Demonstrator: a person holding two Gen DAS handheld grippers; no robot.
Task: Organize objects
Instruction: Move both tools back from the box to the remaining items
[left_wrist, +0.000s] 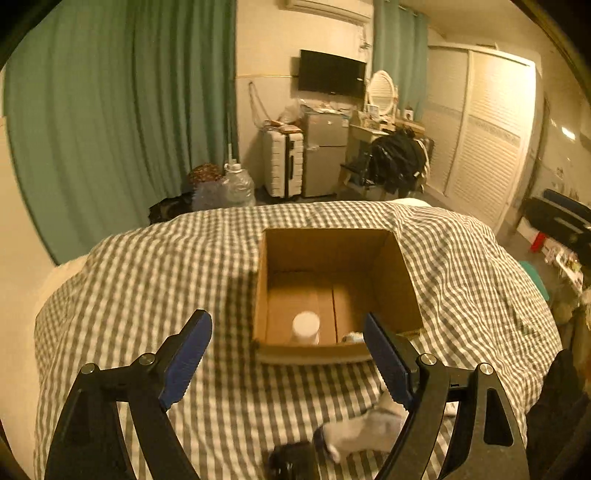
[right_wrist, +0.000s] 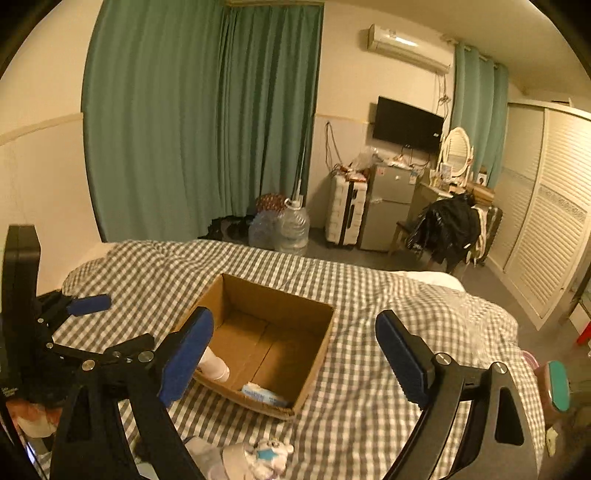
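Observation:
An open cardboard box (left_wrist: 395, 273) sits on the checked bedspread (left_wrist: 147, 280); it also shows in the right wrist view (right_wrist: 317, 354). Inside stand a white bottle (left_wrist: 306, 328), which also shows in the right wrist view (right_wrist: 214, 366), and a tissue pack (right_wrist: 264, 396). A white plush toy (left_wrist: 364, 428) lies on the bed in front of the box, also in the right wrist view (right_wrist: 266, 456). A small black object (left_wrist: 293, 459) lies beside it. My left gripper (left_wrist: 288, 354) is open and empty, just short of the box. My right gripper (right_wrist: 295, 360) is open and empty above the box. The left gripper's finger (right_wrist: 88, 304) shows at the left.
The bed edge falls off to the floor beyond the box. Water jugs (right_wrist: 293, 225), a suitcase (right_wrist: 345, 210), a small fridge (right_wrist: 388, 206) and a chair with dark clothes (right_wrist: 448, 227) stand past the bed. A wardrobe (right_wrist: 546, 229) lines the right wall.

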